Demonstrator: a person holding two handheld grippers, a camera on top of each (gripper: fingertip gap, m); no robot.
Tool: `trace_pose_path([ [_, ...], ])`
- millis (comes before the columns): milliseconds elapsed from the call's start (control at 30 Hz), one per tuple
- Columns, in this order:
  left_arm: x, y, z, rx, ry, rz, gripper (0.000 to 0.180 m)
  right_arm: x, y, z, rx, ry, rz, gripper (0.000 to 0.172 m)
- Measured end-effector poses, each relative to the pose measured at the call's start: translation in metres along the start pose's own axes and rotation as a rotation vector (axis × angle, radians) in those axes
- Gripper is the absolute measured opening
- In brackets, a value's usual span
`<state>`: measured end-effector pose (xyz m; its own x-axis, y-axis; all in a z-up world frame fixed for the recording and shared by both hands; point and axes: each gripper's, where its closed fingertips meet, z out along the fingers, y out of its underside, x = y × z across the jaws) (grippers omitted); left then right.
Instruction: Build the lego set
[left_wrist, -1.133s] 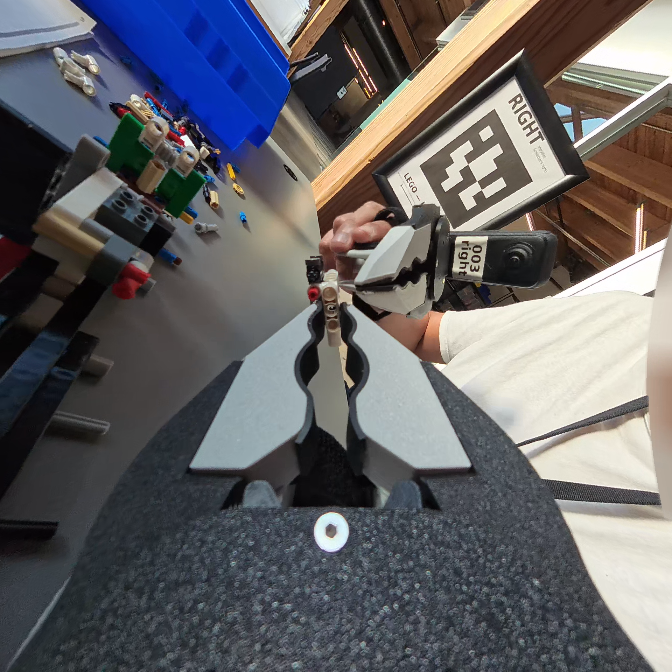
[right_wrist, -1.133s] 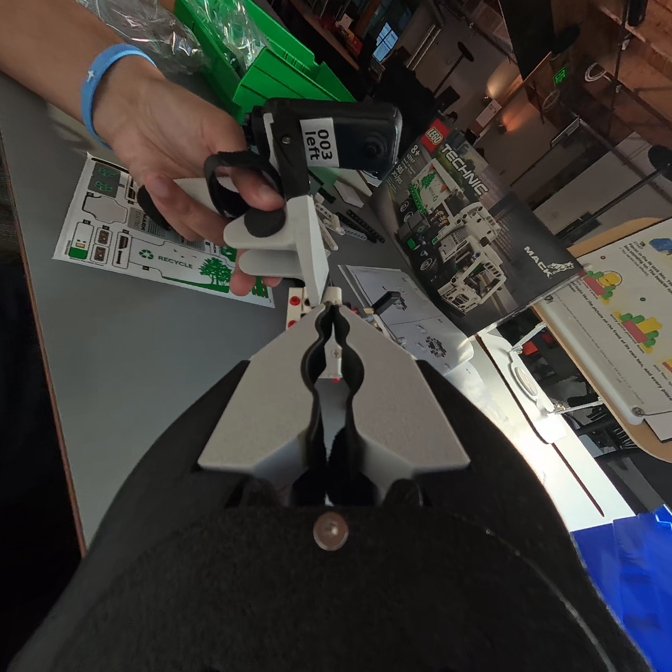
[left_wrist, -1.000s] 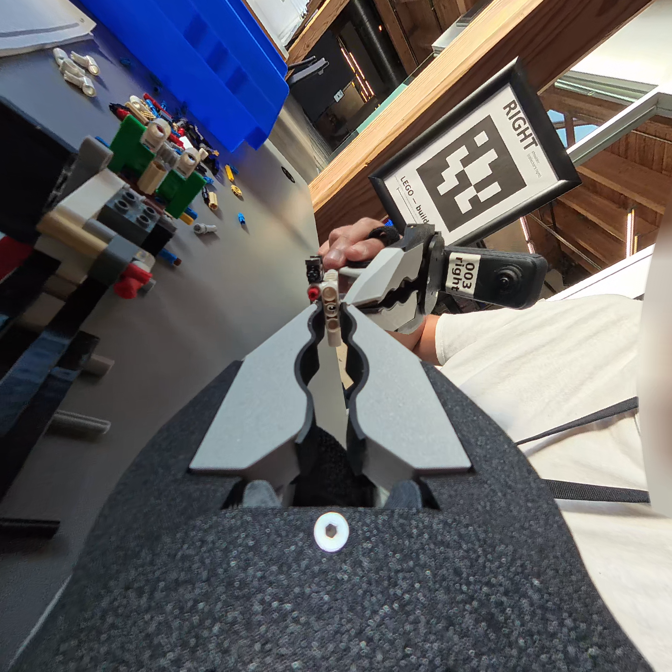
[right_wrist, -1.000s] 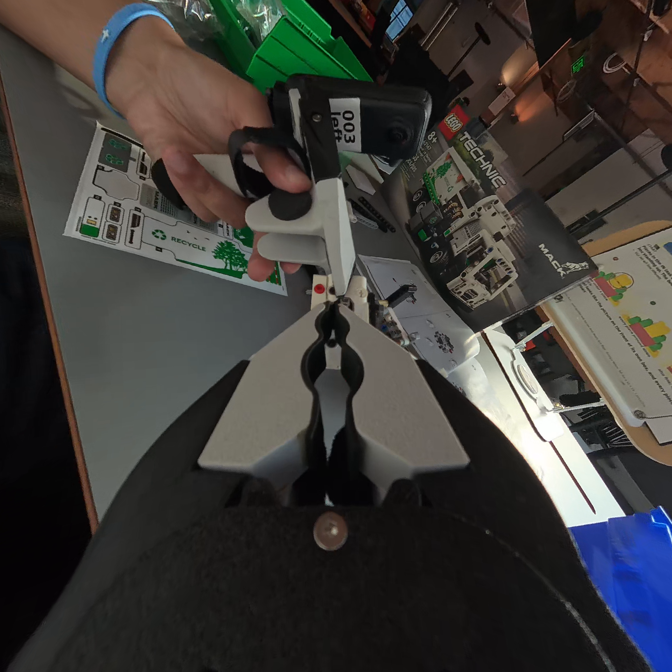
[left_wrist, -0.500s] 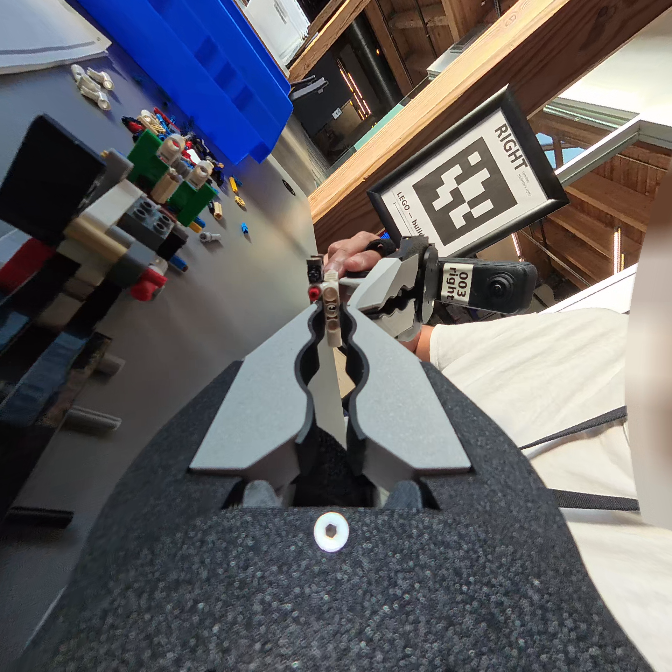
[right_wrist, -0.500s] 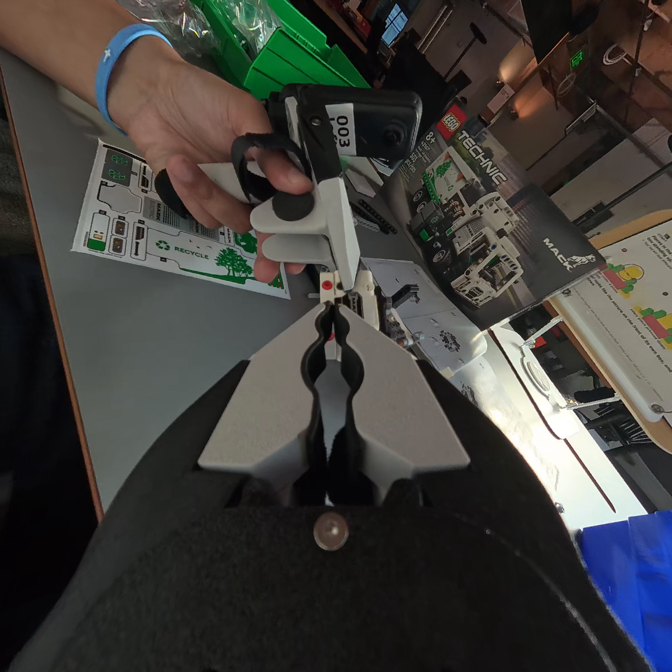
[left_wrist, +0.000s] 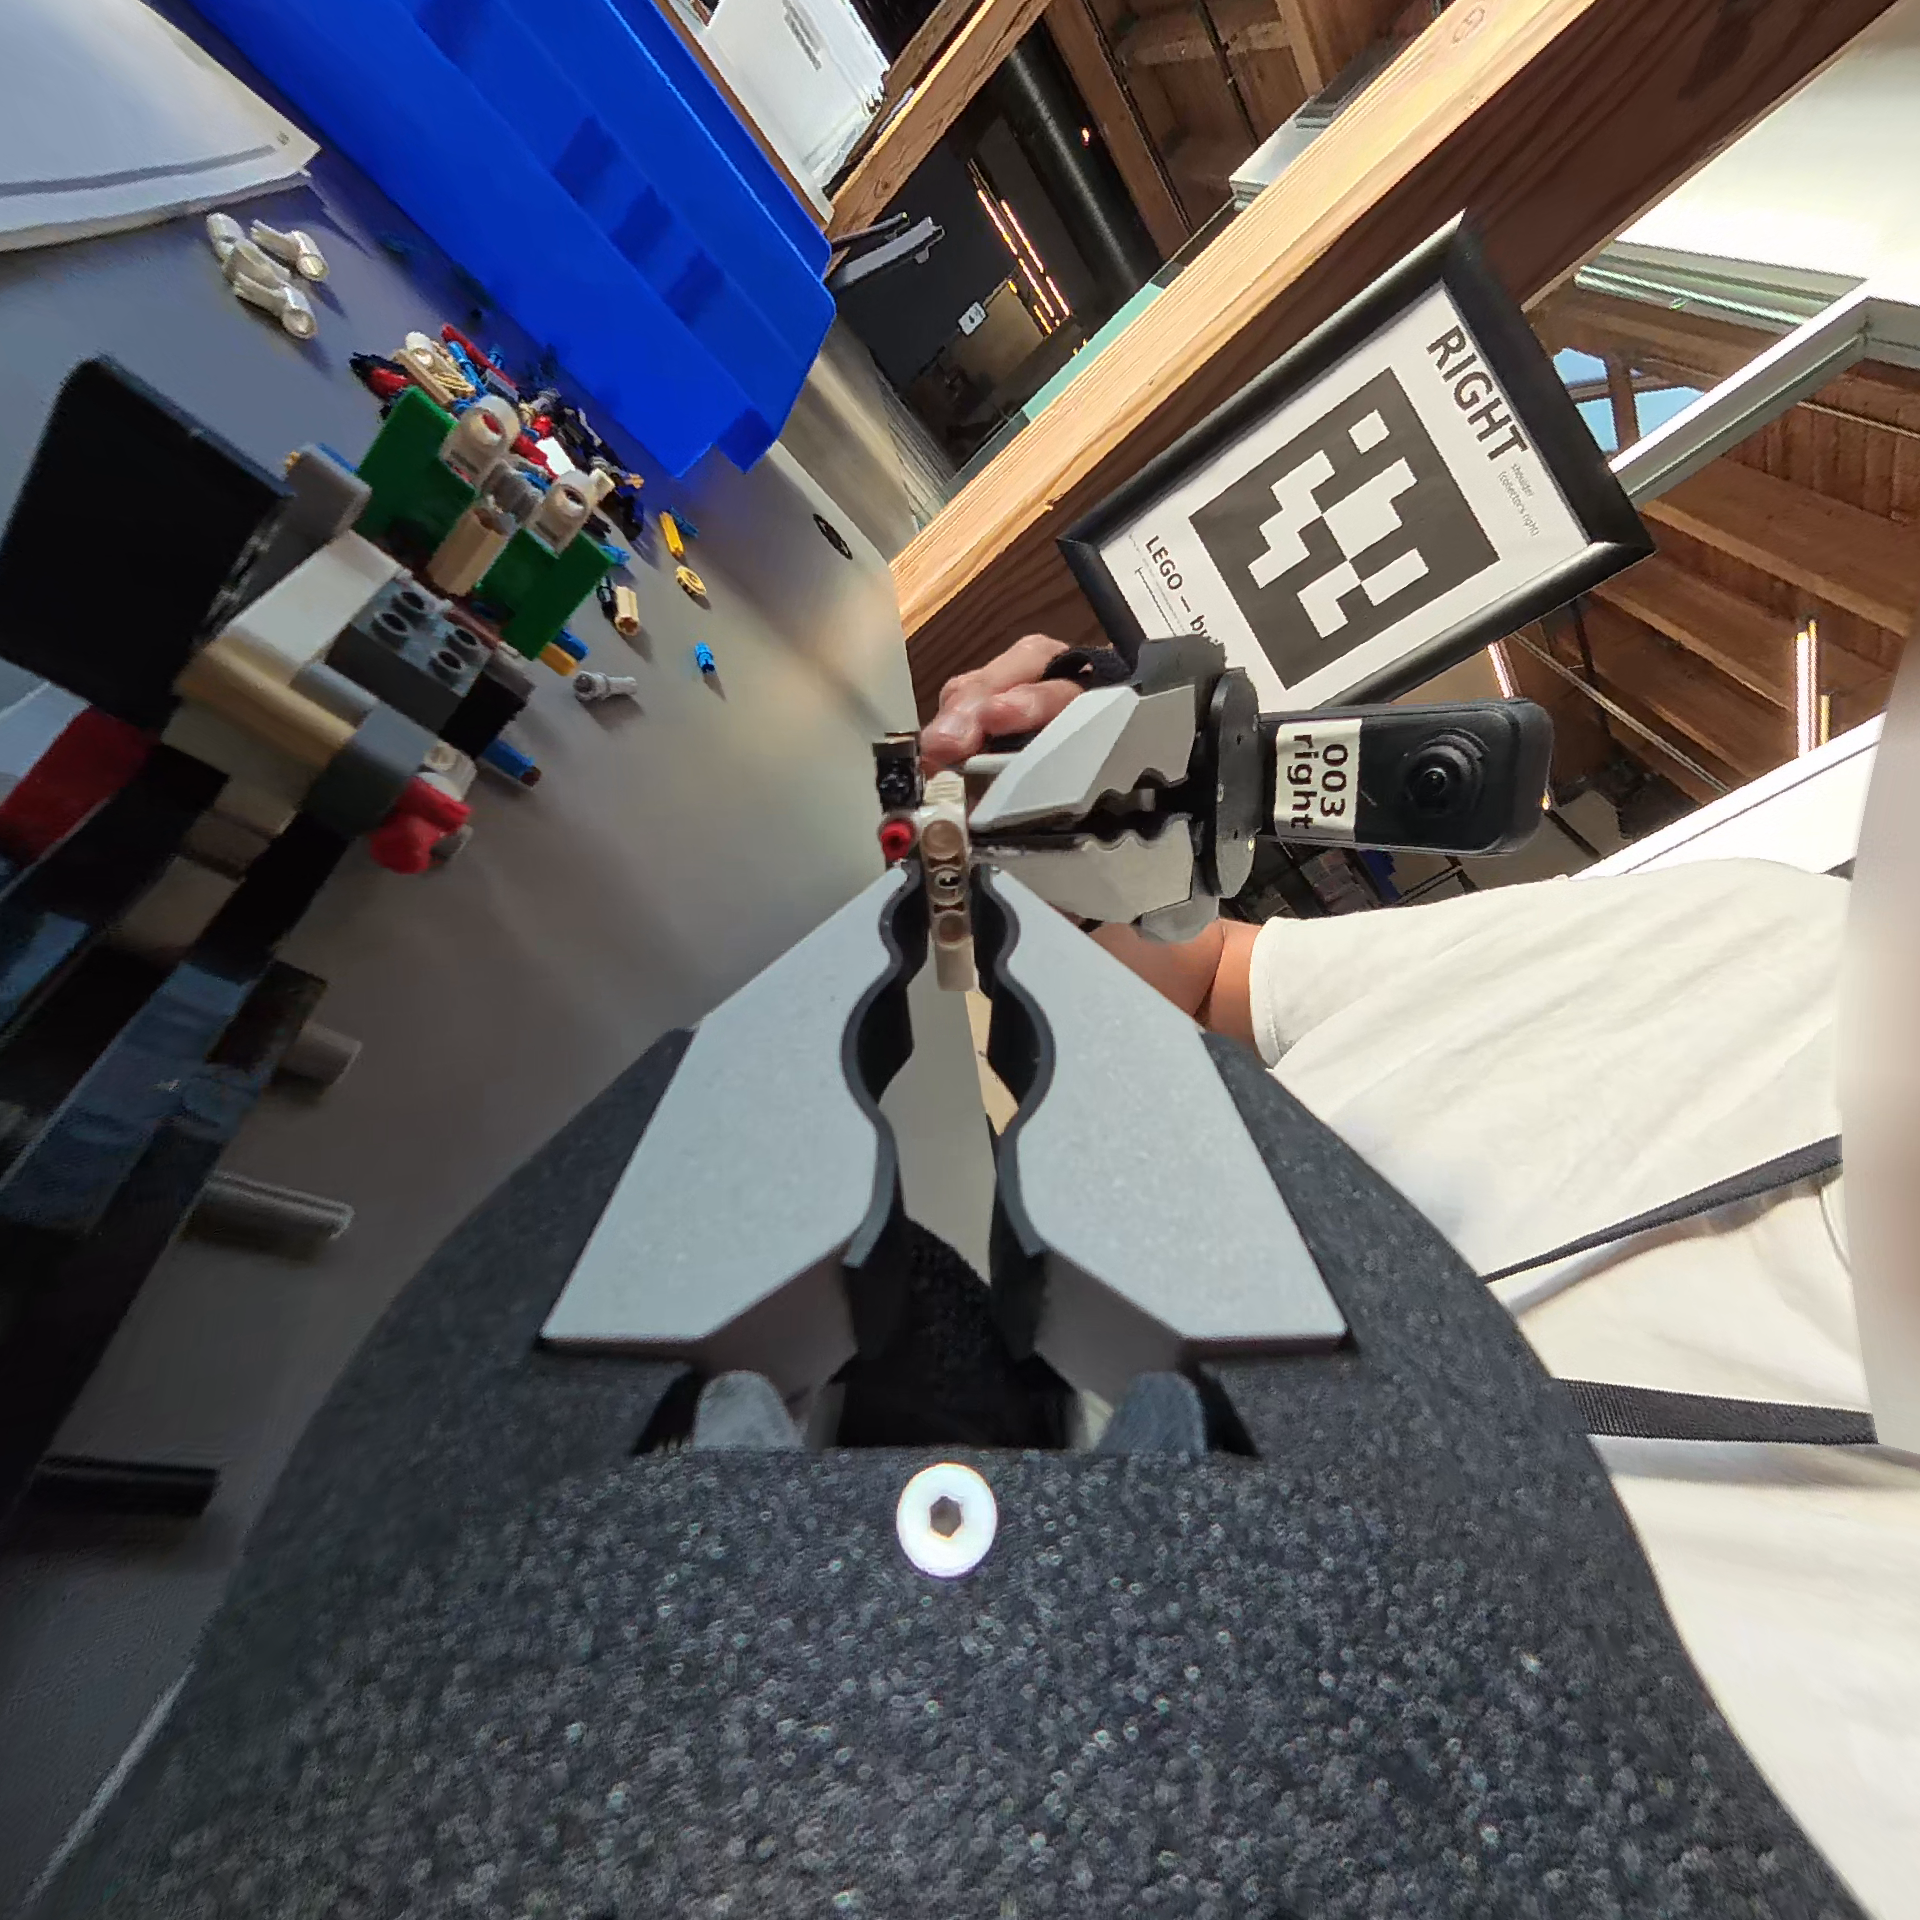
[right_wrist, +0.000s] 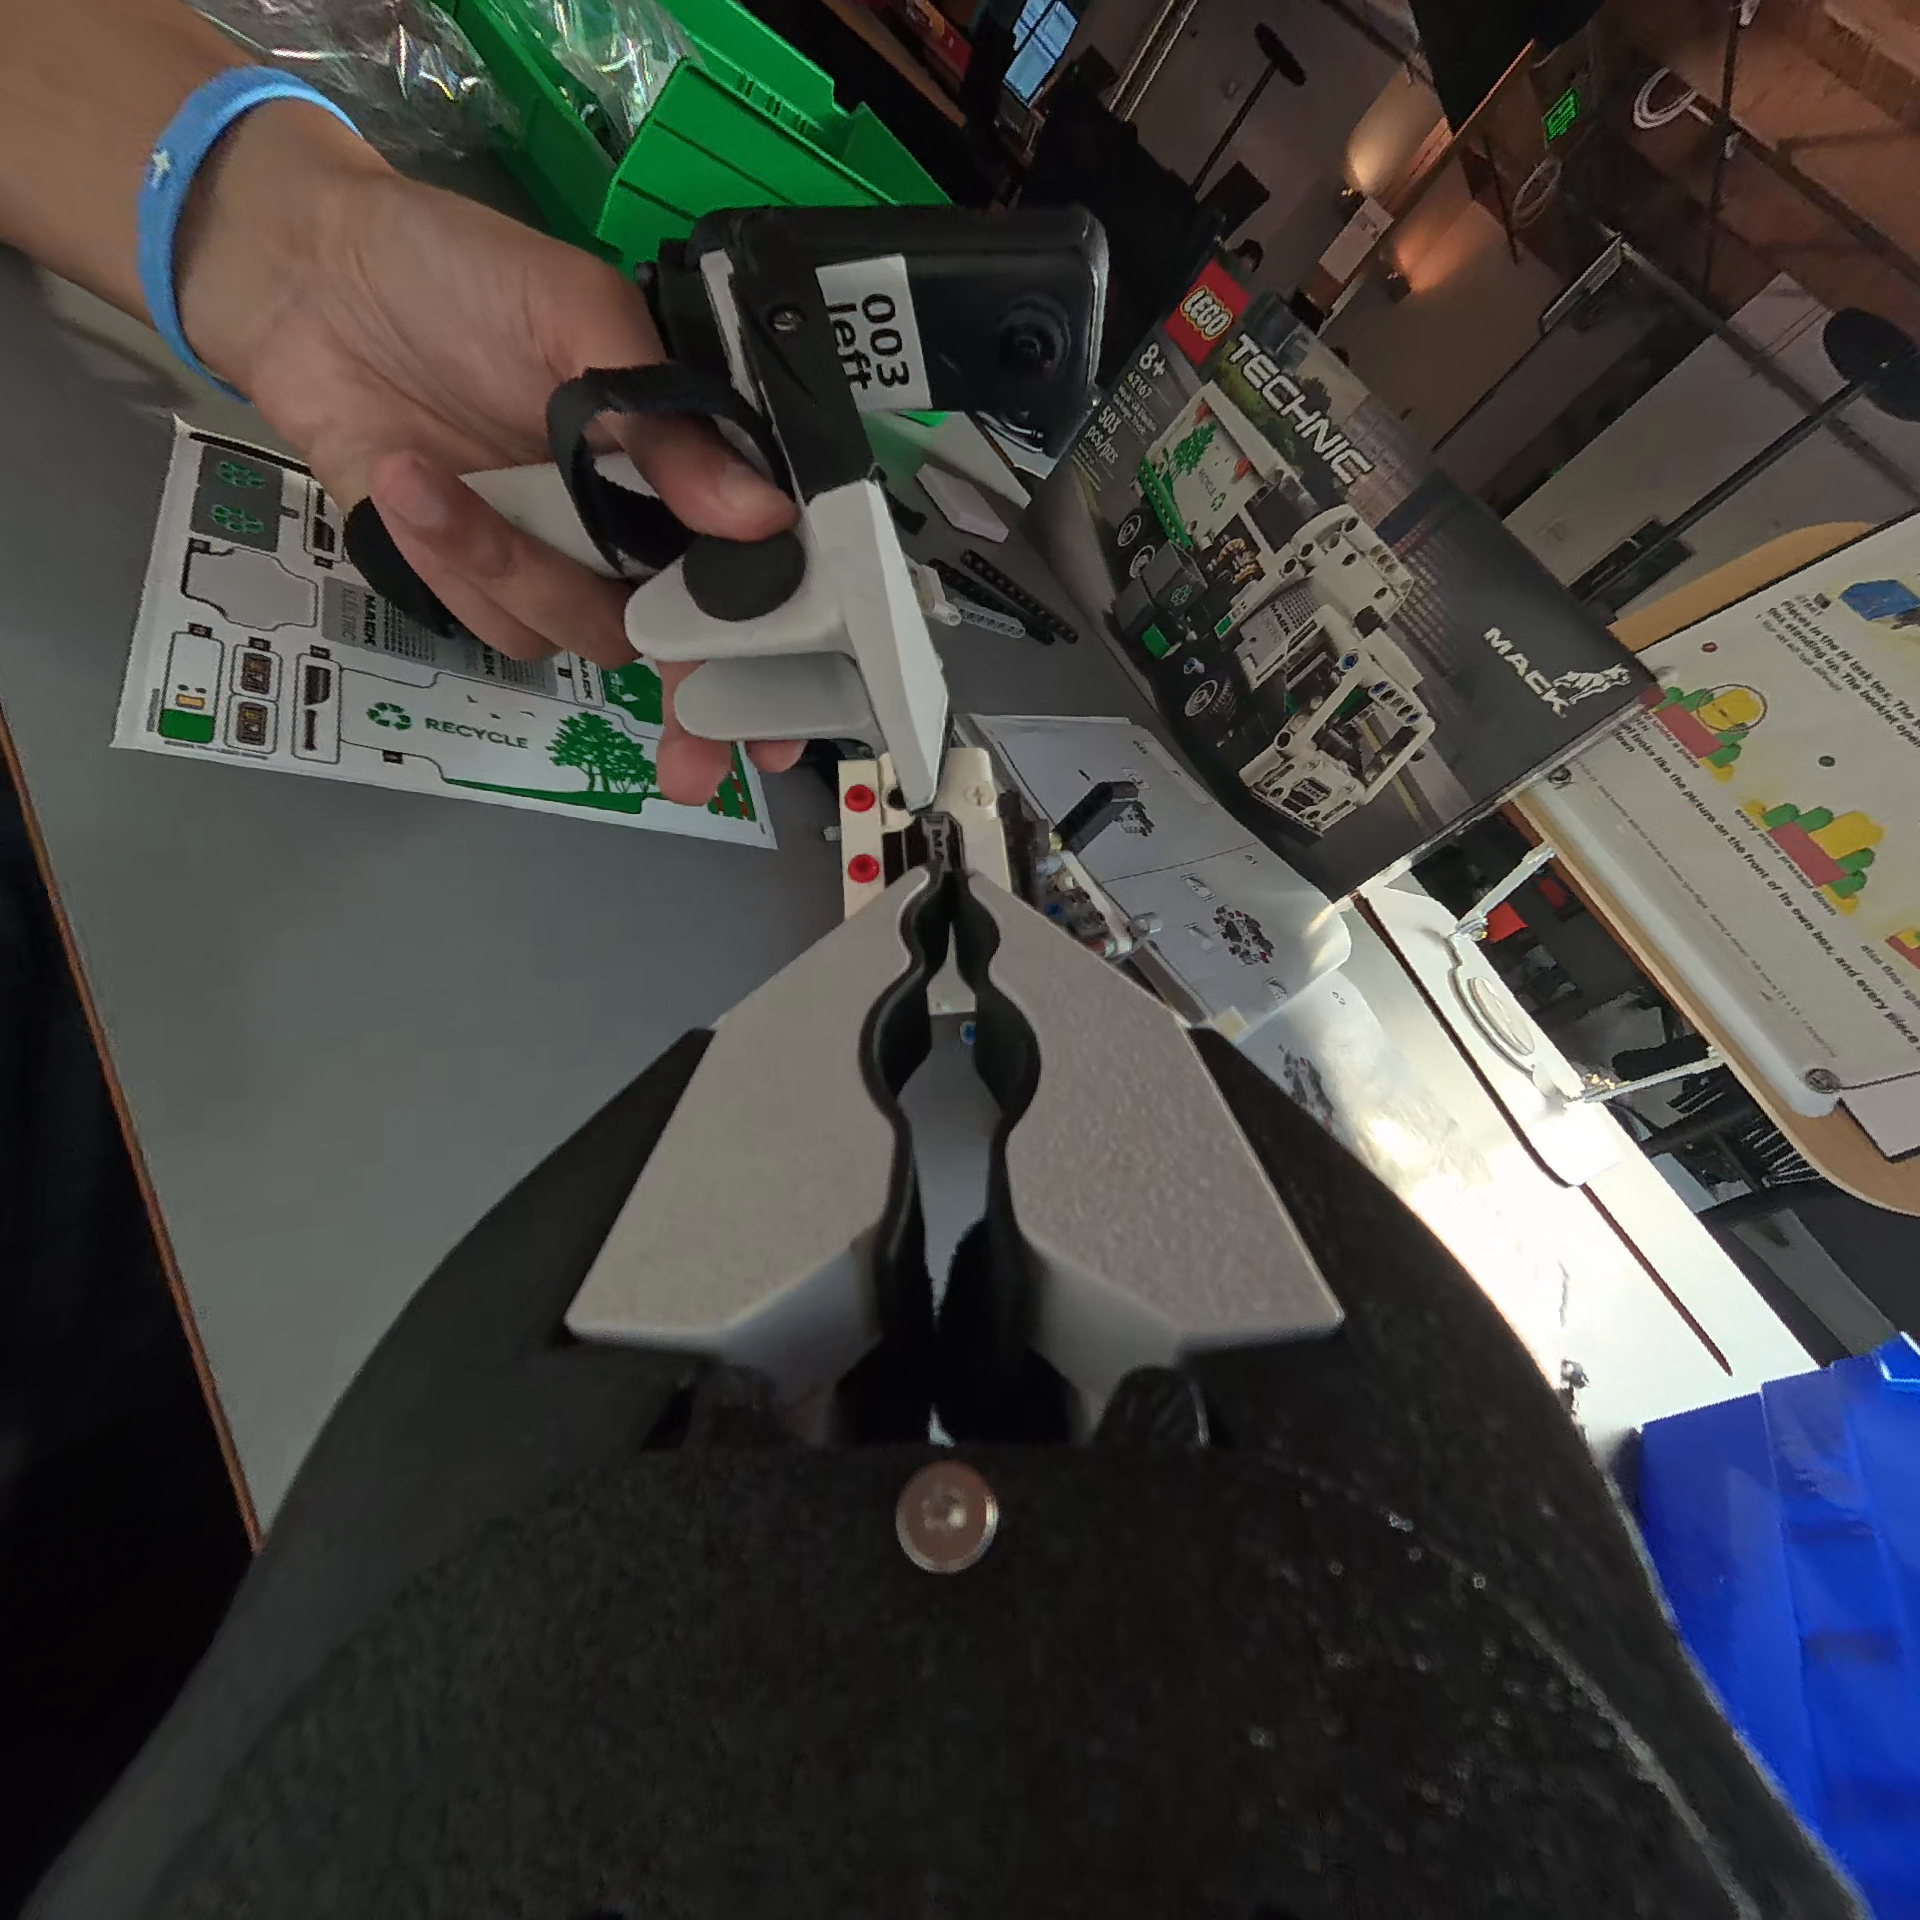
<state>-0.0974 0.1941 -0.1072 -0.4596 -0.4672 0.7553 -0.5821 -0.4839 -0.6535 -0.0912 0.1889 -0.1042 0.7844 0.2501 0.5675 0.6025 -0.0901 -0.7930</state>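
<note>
A white beam assembly (left_wrist: 948, 831) with red pins is recorded as clamped in the narrowly set left hand-held gripper (left_wrist: 945, 904) above the grey bench (right_wrist: 416, 987), while the right hand-held gripper (right_wrist: 943, 883) is closed on a small dark part (right_wrist: 938, 836) at that assembly.

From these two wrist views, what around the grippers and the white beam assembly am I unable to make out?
- Right gripper: its fingers hide the tips; what they pinch is too small to identify.
- White beam assembly: in the left wrist view, seen edge-on between the left gripper's fingers; its far side is hidden.
- Loose small parts by the blue bin: too small.
- Dark built model: cut off by the left edge, blurred.
</note>
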Motion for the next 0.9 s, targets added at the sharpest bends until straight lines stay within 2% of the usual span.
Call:
trace_pose_path([
  [33,-0.001,0.0,0.0,-0.002,-0.004,0.003,0.004,0.0,0.002,0.001,-0.002,-0.009,0.016,0.0],
  [133,0.0,-0.001,0.0,0.005,-0.015,0.033,0.004,0.011,-0.004,-0.005,0.052,0.036,0.077,0.0],
  [233,0.009,-0.011,-0.004,0.061,-0.013,0.115,0.005,0.036,-0.002,-0.016,0.114,0.083,0.309,0.0],
  [300,0.017,-0.019,-0.008,0.107,-0.019,0.203,0.005,0.039,-0.002,-0.019,0.166,-0.005,0.525,0.017],
  [367,0.029,-0.025,-0.011,0.15,-0.012,0.299,0.005,0.032,-0.01,-0.017,0.236,-0.172,0.769,0.034],
  [467,0.045,-0.025,-0.011,0.17,0.029,0.386,0.005,0.015,-0.025,-0.013,0.306,-0.42,0.994,0.038],
  [567,0.049,-0.021,-0.009,0.163,0.029,0.432,0.005,0.006,-0.039,-0.014,0.38,-0.509,1.034,0.028],
  [633,0.05,-0.018,-0.006,0.151,0.035,0.441,0.005,0.004,-0.043,-0.013,0.402,-0.523,1.047,0.026],
  [700,0.053,-0.017,-0.006,0.149,0.048,0.459,0.005,0.005,-0.043,-0.014,0.414,-0.521,1.056,0.016],
  [900,0.047,-0.014,-0.003,0.121,-0.01,0.513,0.006,0.003,-0.036,-0.013,0.38,-0.516,1.075,0.015],
])
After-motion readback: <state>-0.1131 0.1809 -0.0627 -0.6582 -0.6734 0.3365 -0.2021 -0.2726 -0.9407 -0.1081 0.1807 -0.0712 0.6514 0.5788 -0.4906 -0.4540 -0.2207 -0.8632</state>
